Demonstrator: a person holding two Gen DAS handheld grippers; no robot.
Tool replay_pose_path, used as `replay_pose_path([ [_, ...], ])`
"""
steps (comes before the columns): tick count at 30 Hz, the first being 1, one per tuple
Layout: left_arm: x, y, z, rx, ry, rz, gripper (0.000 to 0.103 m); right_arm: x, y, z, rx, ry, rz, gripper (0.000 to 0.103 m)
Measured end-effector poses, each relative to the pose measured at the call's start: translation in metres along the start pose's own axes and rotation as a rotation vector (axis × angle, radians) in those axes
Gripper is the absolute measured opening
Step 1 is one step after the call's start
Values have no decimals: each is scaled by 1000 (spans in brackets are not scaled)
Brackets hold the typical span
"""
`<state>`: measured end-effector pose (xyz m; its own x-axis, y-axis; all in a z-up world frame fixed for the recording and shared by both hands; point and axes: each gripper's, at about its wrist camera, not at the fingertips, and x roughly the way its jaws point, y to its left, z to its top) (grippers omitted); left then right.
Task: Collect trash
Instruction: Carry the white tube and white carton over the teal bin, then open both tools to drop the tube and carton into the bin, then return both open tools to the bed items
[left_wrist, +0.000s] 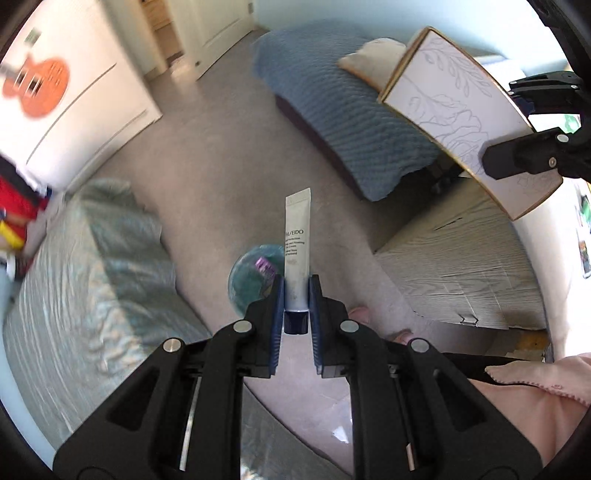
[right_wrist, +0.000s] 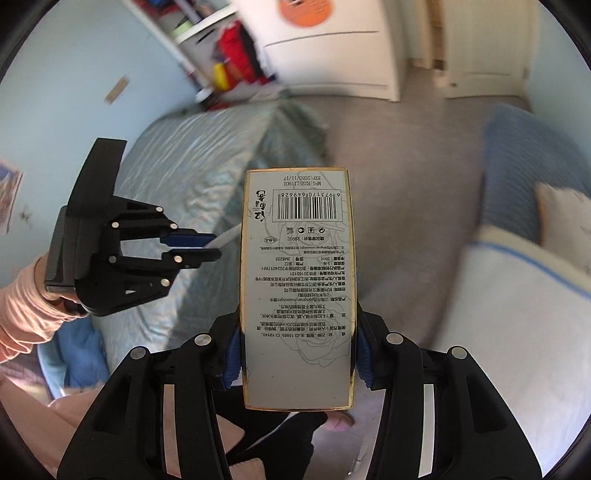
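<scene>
My left gripper (left_wrist: 296, 291) is shut on a white Shiseido cream tube (left_wrist: 296, 243), cap toward the camera, held above the carpet. Below it stands a round bin with a teal liner (left_wrist: 247, 284) holding a purple wrapper (left_wrist: 264, 264). My right gripper (right_wrist: 297, 354) is shut on a white, gold-edged carton (right_wrist: 297, 288) with a barcode and printed text. That carton also shows in the left wrist view (left_wrist: 458, 114), held by the right gripper (left_wrist: 513, 125) at the upper right. The left gripper shows in the right wrist view (right_wrist: 199, 245) at the left with the tube's end.
A bed with a pale green cover (left_wrist: 85, 273) lies to the left. A blue-covered bed (left_wrist: 340, 114) with a cushion lies beyond. A wood-grain surface (left_wrist: 461, 269) is at the right. White wardrobe (left_wrist: 74, 103) and doors stand behind. Grey carpet (left_wrist: 229, 155) runs between.
</scene>
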<state>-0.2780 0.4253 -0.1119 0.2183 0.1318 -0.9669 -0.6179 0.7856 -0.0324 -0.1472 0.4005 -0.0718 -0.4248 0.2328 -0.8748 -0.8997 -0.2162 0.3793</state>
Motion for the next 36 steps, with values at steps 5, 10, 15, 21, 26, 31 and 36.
replay_pose_path([
  [5, 10, 34, -14, -75, 16, 18, 24, 30, 19, 32, -70, 56, 57, 52],
  [10, 17, 56, -18, -104, 22, 75, 85, 36, 25, 54, -95, 53, 49, 73],
  [15, 23, 70, -21, -116, 52, 101, 86, 34, 14, 58, -67, 45, 32, 73],
  [21, 20, 57, -16, -56, 60, 107, 86, 20, -6, 40, 6, 23, 10, 73],
  [26, 11, 33, 1, 20, 22, 86, 86, -7, -26, 9, 94, -27, -24, 74],
  [31, 2, -9, 24, 144, -16, 66, 87, -41, -48, -32, 184, -82, -74, 74],
  [36, -7, -66, 48, 296, -55, 20, 87, -84, -69, -92, 307, -150, -142, 74],
])
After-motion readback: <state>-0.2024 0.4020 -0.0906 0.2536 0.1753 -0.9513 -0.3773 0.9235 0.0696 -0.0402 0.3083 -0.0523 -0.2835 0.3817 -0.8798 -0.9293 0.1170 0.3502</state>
